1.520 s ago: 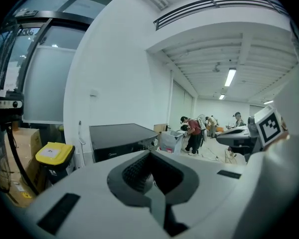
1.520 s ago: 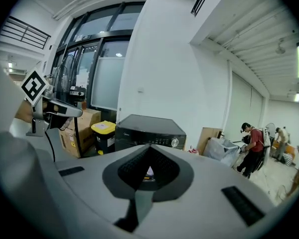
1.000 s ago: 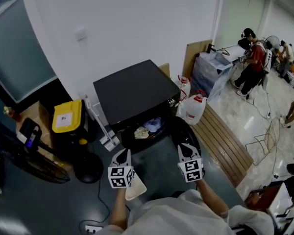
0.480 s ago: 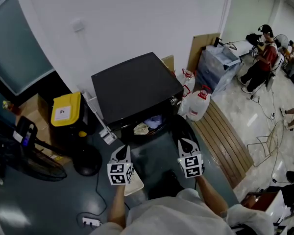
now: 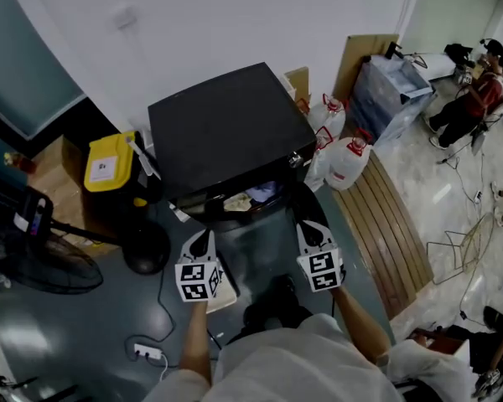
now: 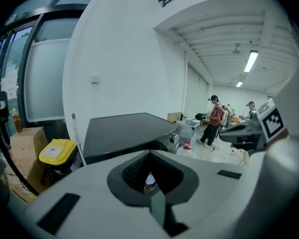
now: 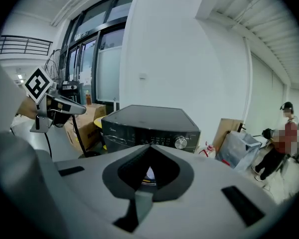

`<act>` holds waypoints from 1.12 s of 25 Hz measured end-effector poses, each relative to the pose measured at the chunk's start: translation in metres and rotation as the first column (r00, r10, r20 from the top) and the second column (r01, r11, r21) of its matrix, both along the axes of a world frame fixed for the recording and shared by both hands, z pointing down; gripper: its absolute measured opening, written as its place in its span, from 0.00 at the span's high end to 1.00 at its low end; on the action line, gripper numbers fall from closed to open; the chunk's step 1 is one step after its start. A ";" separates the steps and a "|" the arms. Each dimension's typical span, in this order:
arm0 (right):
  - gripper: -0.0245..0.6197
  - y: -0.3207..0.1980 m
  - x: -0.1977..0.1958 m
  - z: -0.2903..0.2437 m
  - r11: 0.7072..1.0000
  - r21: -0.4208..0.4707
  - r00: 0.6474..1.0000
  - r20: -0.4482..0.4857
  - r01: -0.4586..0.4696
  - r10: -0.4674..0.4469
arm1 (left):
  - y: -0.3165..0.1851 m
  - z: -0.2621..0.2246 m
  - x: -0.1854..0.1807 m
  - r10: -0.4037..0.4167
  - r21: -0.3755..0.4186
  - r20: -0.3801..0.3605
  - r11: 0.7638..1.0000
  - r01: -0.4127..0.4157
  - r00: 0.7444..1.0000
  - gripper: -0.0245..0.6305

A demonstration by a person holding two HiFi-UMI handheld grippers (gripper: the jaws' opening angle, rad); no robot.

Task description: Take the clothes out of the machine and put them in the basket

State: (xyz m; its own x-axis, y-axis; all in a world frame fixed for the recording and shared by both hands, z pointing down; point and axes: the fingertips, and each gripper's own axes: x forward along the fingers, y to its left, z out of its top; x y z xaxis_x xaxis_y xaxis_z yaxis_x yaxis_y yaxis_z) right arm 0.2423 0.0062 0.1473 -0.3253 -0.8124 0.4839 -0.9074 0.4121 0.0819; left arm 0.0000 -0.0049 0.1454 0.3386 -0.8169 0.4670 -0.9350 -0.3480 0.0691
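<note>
A black washing machine [image 5: 226,128] stands against the white wall with its front opening facing me. Pale and bluish clothes [image 5: 247,199] lie inside the opening. My left gripper [image 5: 203,238] hangs in front of the opening's left side, shut and empty. My right gripper [image 5: 310,227] is level with it on the right, near the dark open door [image 5: 318,212], also shut and empty. The left gripper view shows the machine's top [image 6: 124,128] beyond the closed jaws. In the right gripper view the control panel and knob [image 7: 180,142] show. A pale object [image 5: 225,290] lies on the floor under my left gripper.
A yellow-lidded bin [image 5: 109,162] and a floor fan [image 5: 33,266] are left of the machine. White jugs [image 5: 345,162] and a slatted wooden board [image 5: 394,224] are to its right. A power strip [image 5: 147,352] lies on the dark floor. People [image 5: 478,99] work at the far right.
Both grippers have moved forward and slightly down toward the machine's opening. The machine now fills more of the head view. Both grippers stay shut.
</note>
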 end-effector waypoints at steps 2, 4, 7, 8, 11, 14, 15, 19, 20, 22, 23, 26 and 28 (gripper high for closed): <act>0.92 -0.008 0.004 0.009 1.000 -0.016 1.000 0.004 0.022 -0.022 | -0.004 0.005 0.006 -0.015 -0.009 0.008 1.000 0.015 1.000 0.93; 0.92 -0.016 0.007 0.016 0.999 -0.027 0.999 0.012 0.042 -0.042 | -0.009 0.010 0.013 -0.030 -0.015 0.014 0.999 0.030 0.999 0.93; 0.92 -0.027 0.010 0.027 0.997 -0.041 0.998 0.025 0.063 -0.062 | -0.013 0.016 0.022 -0.050 -0.022 0.018 0.999 0.050 0.999 0.93; 0.92 -0.031 0.010 0.031 0.996 -0.046 0.997 0.027 0.070 -0.069 | -0.013 0.020 0.024 -0.056 -0.026 0.018 0.998 0.057 0.998 0.93; 0.92 -0.041 0.008 0.042 0.994 -0.059 0.995 0.030 0.095 -0.093 | -0.015 0.031 0.029 -0.073 -0.041 0.018 0.996 0.074 0.997 0.93; 0.92 -0.048 0.003 0.056 0.991 -0.071 0.994 0.030 0.109 -0.107 | -0.014 0.046 0.028 -0.085 -0.058 0.015 0.995 0.085 0.996 0.93; 0.92 -0.050 0.001 0.061 0.991 -0.075 0.994 0.029 0.109 -0.107 | -0.014 0.052 0.027 -0.087 -0.063 0.013 0.994 0.087 0.996 0.93; 0.92 -0.056 -0.007 0.084 0.990 -0.104 0.995 0.026 0.097 -0.095 | -0.014 0.077 0.021 -0.087 -0.085 0.003 0.993 0.087 0.996 0.93; 0.92 -0.058 -0.010 0.091 0.989 -0.112 0.995 0.021 0.096 -0.094 | -0.015 0.083 0.019 -0.086 -0.089 -0.002 0.992 0.086 0.996 0.93; 0.92 -0.058 -0.017 0.104 0.988 -0.124 0.995 0.013 0.095 -0.094 | -0.016 0.097 0.015 -0.085 -0.098 -0.015 0.992 0.083 0.996 0.93; 0.92 -0.057 -0.021 0.111 0.987 -0.128 0.996 0.009 0.093 -0.093 | -0.015 0.104 0.012 -0.084 -0.103 -0.020 0.991 0.081 0.996 0.93; 0.92 -0.052 -0.030 0.129 0.987 -0.140 0.997 0.002 0.076 -0.076 | -0.013 0.126 0.004 -0.074 -0.117 -0.030 0.991 0.069 0.997 0.93; 0.92 -0.052 -0.035 0.143 0.987 -0.152 0.998 -0.002 0.060 -0.061 | -0.016 0.140 -0.003 -0.069 -0.127 -0.038 0.990 0.064 0.997 0.93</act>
